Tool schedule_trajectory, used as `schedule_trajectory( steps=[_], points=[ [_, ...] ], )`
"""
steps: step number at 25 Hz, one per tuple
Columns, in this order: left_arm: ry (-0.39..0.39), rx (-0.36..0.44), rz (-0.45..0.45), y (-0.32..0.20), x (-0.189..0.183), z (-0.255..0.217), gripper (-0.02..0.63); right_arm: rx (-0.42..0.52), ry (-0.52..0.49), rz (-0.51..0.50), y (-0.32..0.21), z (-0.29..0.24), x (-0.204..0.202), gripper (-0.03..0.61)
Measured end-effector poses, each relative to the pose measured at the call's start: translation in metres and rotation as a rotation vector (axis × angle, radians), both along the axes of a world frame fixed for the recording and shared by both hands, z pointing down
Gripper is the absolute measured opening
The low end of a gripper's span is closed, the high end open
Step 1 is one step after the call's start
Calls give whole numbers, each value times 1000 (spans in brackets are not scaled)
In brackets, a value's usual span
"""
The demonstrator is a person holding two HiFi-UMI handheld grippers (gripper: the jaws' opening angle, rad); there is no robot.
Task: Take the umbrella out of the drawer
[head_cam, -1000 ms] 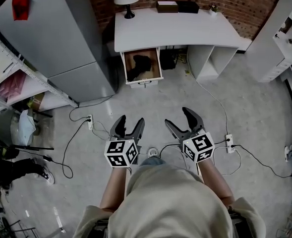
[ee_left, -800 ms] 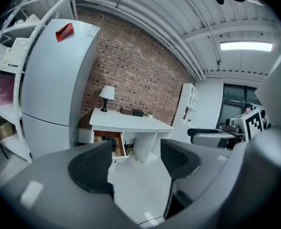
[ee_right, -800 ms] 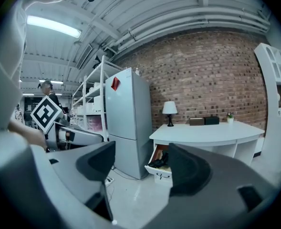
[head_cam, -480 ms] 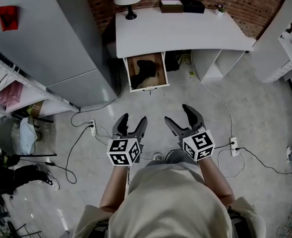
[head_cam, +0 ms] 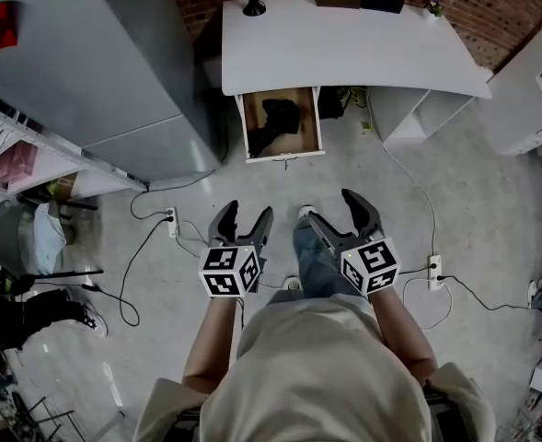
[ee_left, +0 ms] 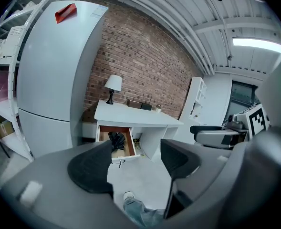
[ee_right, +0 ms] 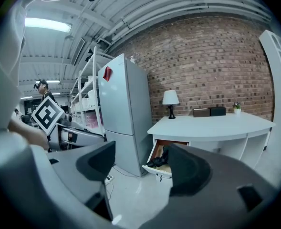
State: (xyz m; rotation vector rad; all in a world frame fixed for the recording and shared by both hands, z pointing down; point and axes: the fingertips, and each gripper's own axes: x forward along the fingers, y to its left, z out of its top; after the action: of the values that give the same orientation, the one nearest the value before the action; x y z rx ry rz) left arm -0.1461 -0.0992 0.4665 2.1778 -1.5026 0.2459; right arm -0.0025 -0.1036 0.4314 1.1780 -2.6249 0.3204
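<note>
Since the earlier frames the person has walked toward the desk. The open drawer (head_cam: 284, 157) now sits nearer in the head view, at 12 o'clock from both grippers, and one trousered leg (head_cam: 315, 261) has stepped forward between them.

The left gripper (head_cam: 247, 213) and right gripper (head_cam: 331, 208) are carried side by side, well apart from the drawer. The left fingers (ee_left: 90, 168) are spread with nothing between them; the right fingers (ee_right: 188, 171) are likewise spread and empty.

The umbrella (head_cam: 275, 122) (a dark folded bundle) lies inside the drawer, below the left end of the white surface (head_cam: 344, 49), with the fridge (head_cam: 86, 53) at its 9 o'clock.

Assessment: approach stage only. The reach into the drawer has not begun, and the person must get closer before either gripper can take hold.
</note>
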Motion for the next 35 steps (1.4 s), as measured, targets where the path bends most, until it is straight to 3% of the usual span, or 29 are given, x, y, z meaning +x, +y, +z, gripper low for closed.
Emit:
schedule_trajectory(
  steps=[8,19,35],
  points=[
    [-28,-59,-23,-79,-4,34,310,-23,-1,-23,-88,17,2,333],
    [-84,-173,19,-206,13,106,310,-103,41,-56,-213,61,5,333],
    [-223,-413,168,-318,31,257,365,-236,63,-87,-300,151,1,333]
  ],
)
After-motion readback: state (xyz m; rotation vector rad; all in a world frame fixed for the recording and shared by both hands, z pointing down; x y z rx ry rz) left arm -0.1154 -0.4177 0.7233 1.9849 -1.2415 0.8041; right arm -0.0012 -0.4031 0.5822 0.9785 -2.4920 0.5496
